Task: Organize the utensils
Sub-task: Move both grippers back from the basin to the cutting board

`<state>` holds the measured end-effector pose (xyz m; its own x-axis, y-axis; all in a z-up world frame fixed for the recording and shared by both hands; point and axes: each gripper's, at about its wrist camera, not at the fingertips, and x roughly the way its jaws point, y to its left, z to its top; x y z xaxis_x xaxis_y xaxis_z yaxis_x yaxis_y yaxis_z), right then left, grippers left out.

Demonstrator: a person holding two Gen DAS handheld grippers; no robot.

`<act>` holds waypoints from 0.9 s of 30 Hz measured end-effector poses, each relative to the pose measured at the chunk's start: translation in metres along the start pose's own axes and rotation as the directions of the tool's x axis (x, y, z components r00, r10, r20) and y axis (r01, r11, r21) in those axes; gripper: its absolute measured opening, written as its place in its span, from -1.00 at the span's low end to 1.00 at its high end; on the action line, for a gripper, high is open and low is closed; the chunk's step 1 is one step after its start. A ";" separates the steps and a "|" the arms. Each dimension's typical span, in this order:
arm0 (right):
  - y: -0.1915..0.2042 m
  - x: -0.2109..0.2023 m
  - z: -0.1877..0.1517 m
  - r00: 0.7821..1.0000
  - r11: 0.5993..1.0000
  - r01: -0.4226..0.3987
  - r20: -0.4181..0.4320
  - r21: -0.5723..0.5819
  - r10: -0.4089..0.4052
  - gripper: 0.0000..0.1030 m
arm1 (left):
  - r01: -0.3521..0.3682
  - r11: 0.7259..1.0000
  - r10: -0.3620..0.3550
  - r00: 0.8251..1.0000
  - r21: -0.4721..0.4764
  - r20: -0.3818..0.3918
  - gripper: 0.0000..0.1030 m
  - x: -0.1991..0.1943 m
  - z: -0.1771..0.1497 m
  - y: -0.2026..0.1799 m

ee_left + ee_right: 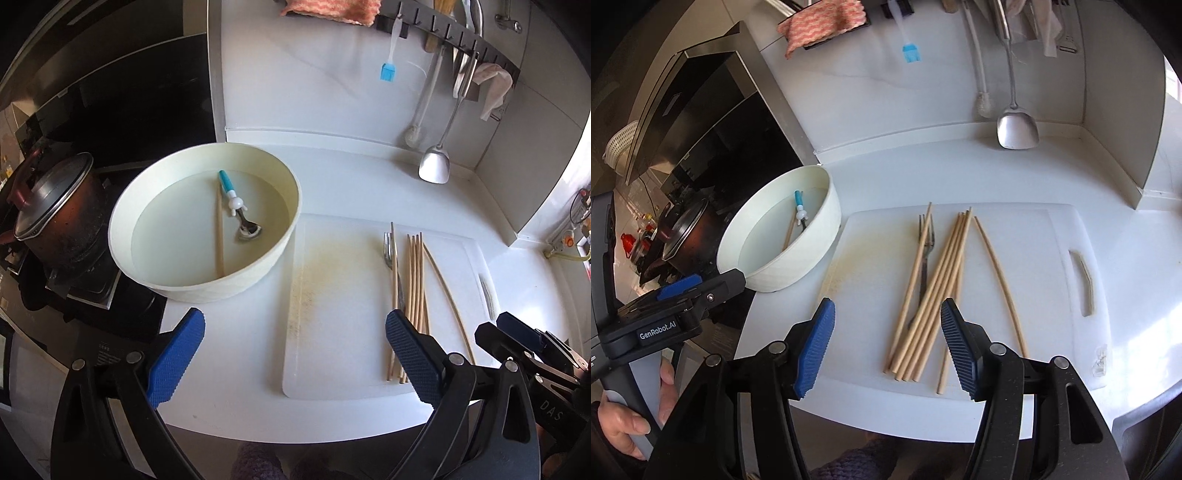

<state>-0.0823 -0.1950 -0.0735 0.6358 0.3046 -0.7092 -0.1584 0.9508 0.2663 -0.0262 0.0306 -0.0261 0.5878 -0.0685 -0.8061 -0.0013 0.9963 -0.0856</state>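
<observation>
A cream basin (207,288) (798,266) holds water, a teal-handled spoon (236,206) (800,210) and one wooden chopstick (219,236). To its right lies a white cutting board (332,332) (1045,258) with several wooden chopsticks (415,280) (938,280), a metal fork (387,247) (926,236) and a curved chopstick (1001,280) set apart. My left gripper (295,317) hangs open over the board's near left edge, holding nothing. My right gripper (886,306) is open above the near ends of the chopsticks, not touching them.
A dark pot (62,214) sits on the stove left of the basin. On the back wall hang a steel spatula (436,162), a blue brush (387,72) and cloths. A person's hand (624,417) grips the left gripper's handle. The counter edge runs close below the board.
</observation>
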 end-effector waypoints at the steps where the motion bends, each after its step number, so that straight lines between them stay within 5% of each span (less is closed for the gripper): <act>1: -0.007 -0.002 -0.002 1.000 1.000 0.001 0.003 0.008 -0.001 0.11 | 0.007 1.000 -0.007 1.000 0.002 -0.009 0.88 0.002 -0.002 -0.006; 19: -0.063 0.015 -0.015 0.978 0.970 0.199 0.028 0.137 -0.205 0.12 | 0.141 0.976 -0.134 0.990 0.166 -0.053 0.88 0.068 -0.005 -0.061; 27: -0.079 0.043 -0.009 0.968 0.957 0.249 -0.001 0.148 -0.251 0.12 | 0.139 0.981 -0.127 0.988 0.138 -0.086 0.88 0.114 -0.003 -0.074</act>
<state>-0.0490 -0.2566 -0.1308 0.6547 0.0559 -0.7538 0.1183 0.9774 0.1752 0.0379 -0.0509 -0.1133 0.5110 -0.1991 -0.8362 0.1920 0.9747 -0.1147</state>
